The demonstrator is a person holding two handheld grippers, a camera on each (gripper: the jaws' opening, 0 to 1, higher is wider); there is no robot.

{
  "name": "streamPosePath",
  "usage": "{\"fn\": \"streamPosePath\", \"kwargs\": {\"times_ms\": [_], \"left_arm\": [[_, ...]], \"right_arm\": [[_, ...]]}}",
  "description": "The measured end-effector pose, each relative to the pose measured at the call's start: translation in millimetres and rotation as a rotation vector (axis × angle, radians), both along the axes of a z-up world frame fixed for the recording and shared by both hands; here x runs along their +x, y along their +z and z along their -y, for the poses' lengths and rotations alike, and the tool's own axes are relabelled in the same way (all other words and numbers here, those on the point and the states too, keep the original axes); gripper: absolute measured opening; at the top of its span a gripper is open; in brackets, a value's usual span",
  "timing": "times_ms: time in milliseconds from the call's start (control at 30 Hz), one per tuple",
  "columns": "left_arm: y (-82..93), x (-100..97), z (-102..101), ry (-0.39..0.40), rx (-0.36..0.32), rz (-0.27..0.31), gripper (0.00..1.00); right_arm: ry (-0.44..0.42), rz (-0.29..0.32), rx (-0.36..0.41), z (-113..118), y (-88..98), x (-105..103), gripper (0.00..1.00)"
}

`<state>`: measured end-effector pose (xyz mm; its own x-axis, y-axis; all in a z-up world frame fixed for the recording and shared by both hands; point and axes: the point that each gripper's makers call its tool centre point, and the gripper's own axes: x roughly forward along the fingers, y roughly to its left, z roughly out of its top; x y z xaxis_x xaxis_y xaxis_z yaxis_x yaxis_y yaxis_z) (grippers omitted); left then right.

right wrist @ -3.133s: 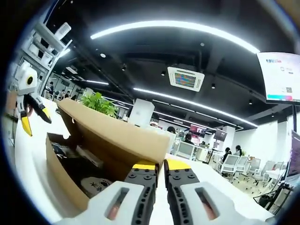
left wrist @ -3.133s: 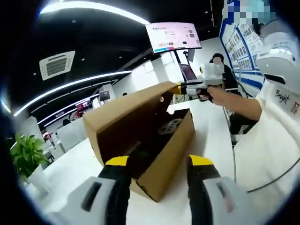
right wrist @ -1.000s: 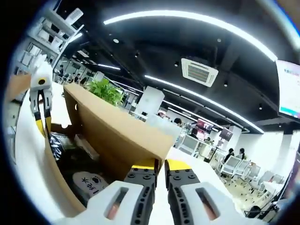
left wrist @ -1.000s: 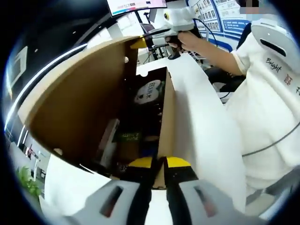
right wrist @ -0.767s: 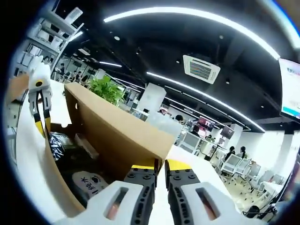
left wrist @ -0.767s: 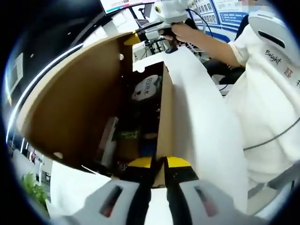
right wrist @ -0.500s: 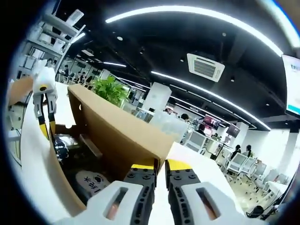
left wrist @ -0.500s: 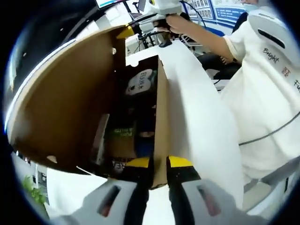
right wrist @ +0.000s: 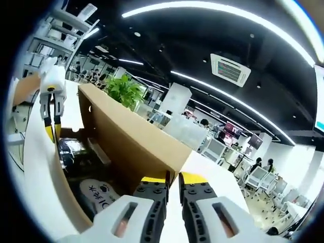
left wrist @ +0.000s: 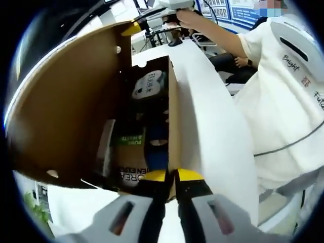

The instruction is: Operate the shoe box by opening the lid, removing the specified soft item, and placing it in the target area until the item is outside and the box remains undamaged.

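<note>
While the lid [left wrist: 66,106] of the brown cardboard shoe box [left wrist: 173,121] stands raised and tilted back, the left hand-held gripper [left wrist: 170,175] sits at the near end of the box, its yellow-tipped jaws nearly together, pinching the top edge of the box's side wall. In the left gripper view the box lies on a white tabletop [left wrist: 212,126] and runs away from the camera; inside it are packed items, among them a printed packet [left wrist: 132,172], a blue object [left wrist: 158,152] and, at the far end, a round white soft item with dark lettering [left wrist: 147,85]. Beyond the box, the right hand-held gripper [left wrist: 132,29] grips the far upper corner of the lid, held by a person's hand [left wrist: 185,16]; the person wears a white top [left wrist: 286,96] at the right. In the right gripper view, the right hand-held gripper [right wrist: 173,178] has its jaws closed onto the lid's edge, with the lid [right wrist: 136,139] stretching away to the left. Below it the open box shows the white soft item [right wrist: 98,195] near the camera. The left hand-held gripper [right wrist: 50,132] appears at the far end of the box, jaws pointing down at the wall. A green plant [right wrist: 124,91] stands behind the box.
</note>
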<state>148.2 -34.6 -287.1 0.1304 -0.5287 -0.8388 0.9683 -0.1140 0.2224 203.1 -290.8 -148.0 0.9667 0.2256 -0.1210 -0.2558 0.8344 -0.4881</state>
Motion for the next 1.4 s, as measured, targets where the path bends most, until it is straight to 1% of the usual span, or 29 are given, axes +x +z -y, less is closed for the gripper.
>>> {"fn": "streamPosePath", "kwargs": {"times_ms": [33,100,167,300,400,467,500,533,600,667,700,733,767,800,900,933,1067,1167,1233,1333,1400], "left_arm": [[-0.6,0.6,0,0.004,0.024,-0.015,0.04],[-1.3,0.8,1,-0.006,0.045,-0.023,0.04],[-1.5,1.2,0,0.002,0.053,-0.032,0.03],[-1.3,1.4,-1,0.024,0.04,-0.065,0.03],[-1.3,1.2,-1,0.024,0.039,-0.065,0.03],[-1.7,0.7,0,0.025,0.042,-0.09,0.02],[-1.6,0.0,0,0.044,0.032,-0.128,0.01],[-1.2,1.6,-1,0.045,0.028,-0.131,0.01],[-1.5,-0.6,-1,0.027,0.028,-0.108,0.01],[-1.7,-1.7,-1,0.017,0.039,-0.09,0.01],[-1.6,-1.6,-1,0.013,0.042,-0.084,0.01],[-1.4,-0.8,-1,0.012,0.044,-0.081,0.01],[-1.4,-0.7,-1,0.012,0.045,-0.082,0.01],[-1.4,-0.8,-1,0.011,0.045,-0.08,0.01],[-1.1,-0.5,-1,0.008,0.042,-0.084,0.01],[-1.1,-0.3,-1,0.013,0.042,-0.09,0.01],[-1.2,0.0,-1,0.014,0.041,-0.094,0.01],[-1.0,1.1,-1,0.023,0.039,-0.105,0.01],[-1.1,1.0,-1,0.029,0.035,-0.114,0.01],[-1.4,0.4,0,0.021,0.041,-0.125,0.01],[-1.7,0.6,0,0.038,0.048,-0.139,0.01]], "right_arm": [[-0.001,-0.003,-0.011,0,-0.1,1,0.06],[-0.002,-0.007,-0.017,0,0.6,2,0.06],[0.001,-0.011,-0.015,1,1.8,4,0.06],[0.007,-0.024,-0.017,1,4.1,9,0.06],[0.01,-0.062,-0.007,1,4.4,9,0.06],[0.006,-0.076,-0.003,1,6.1,10,0.06],[0.0,-0.082,-0.007,1,6.0,11,0.06],[-0.002,-0.081,-0.014,0,5.6,12,0.06],[-0.013,-0.069,-0.06,1,5.3,14,0.06],[-0.011,-0.074,-0.061,1,6.4,15,0.06],[-0.007,-0.101,-0.058,1,6.6,17,0.06],[0.003,-0.131,-0.076,1,5.1,17,0.06],[0.0,-0.193,-0.077,2,4.6,17,0.06],[0.0,-0.233,-0.053,0,5.4,19,0.06],[0.003,-0.284,-0.144,3,8.1,27,0.06],[0.0,-0.299,-0.162,3,8.2,29,0.06],[-0.009,-0.322,-0.204,3,11.5,40,0.06],[-0.009,-0.339,-0.195,5,12.9,46,0.06],[-0.002,-0.354,-0.173,6,13.6,49,0.06],[0.005,-0.368,-0.16,7,14.2,52,0.06],[0.005,-0.373,-0.142,7,14.4,53,0.06]]}}
